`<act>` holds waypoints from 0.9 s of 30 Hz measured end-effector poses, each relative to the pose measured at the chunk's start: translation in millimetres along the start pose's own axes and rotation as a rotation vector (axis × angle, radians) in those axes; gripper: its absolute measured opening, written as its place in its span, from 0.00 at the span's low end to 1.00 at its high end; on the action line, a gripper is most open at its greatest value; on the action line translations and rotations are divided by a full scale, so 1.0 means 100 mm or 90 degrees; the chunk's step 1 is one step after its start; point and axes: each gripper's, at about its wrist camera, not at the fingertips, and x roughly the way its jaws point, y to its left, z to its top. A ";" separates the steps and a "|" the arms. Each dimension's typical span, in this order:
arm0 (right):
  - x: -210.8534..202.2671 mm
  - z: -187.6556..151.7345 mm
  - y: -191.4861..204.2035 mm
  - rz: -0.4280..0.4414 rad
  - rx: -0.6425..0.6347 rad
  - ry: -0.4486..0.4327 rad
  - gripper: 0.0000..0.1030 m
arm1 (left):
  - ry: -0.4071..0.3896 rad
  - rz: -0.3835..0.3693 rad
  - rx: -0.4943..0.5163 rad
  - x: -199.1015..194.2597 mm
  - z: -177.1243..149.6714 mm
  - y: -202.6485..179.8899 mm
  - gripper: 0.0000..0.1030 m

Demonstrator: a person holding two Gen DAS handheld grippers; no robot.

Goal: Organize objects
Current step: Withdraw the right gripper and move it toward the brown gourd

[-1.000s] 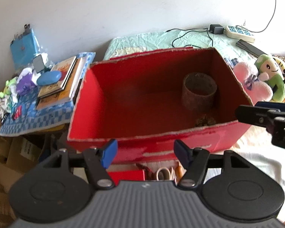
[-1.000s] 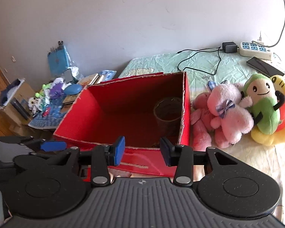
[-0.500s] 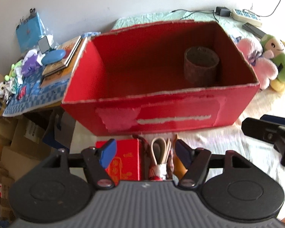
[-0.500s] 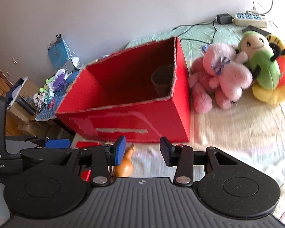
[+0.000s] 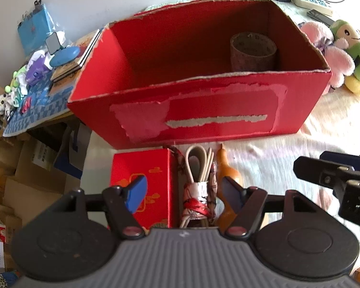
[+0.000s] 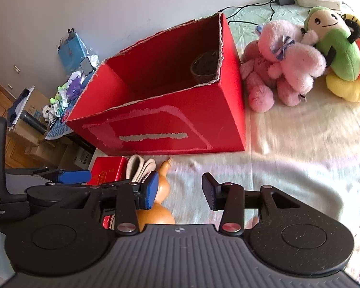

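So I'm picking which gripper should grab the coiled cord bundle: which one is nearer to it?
Left. The left gripper hangs open right above the cord bundle, framing it. The right gripper sits off to the bundle's right, beyond the gourd.

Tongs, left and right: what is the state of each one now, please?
Left tongs: open, holding nothing; the bundled cord lies under the gap.
Right tongs: open, holding nothing; the gourd sits beside one finger.

Tape roll (image 5: 253,51) inside box (image 5: 199,110)
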 end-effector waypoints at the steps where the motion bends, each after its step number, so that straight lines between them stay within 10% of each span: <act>1: 0.00 0.00 0.00 0.001 -0.001 0.002 0.43 | 0.002 0.000 0.000 0.01 0.00 0.00 0.70; 27: 0.21 0.03 -0.03 0.052 0.047 0.064 0.43 | 0.032 -0.037 -0.006 0.19 -0.02 0.12 0.70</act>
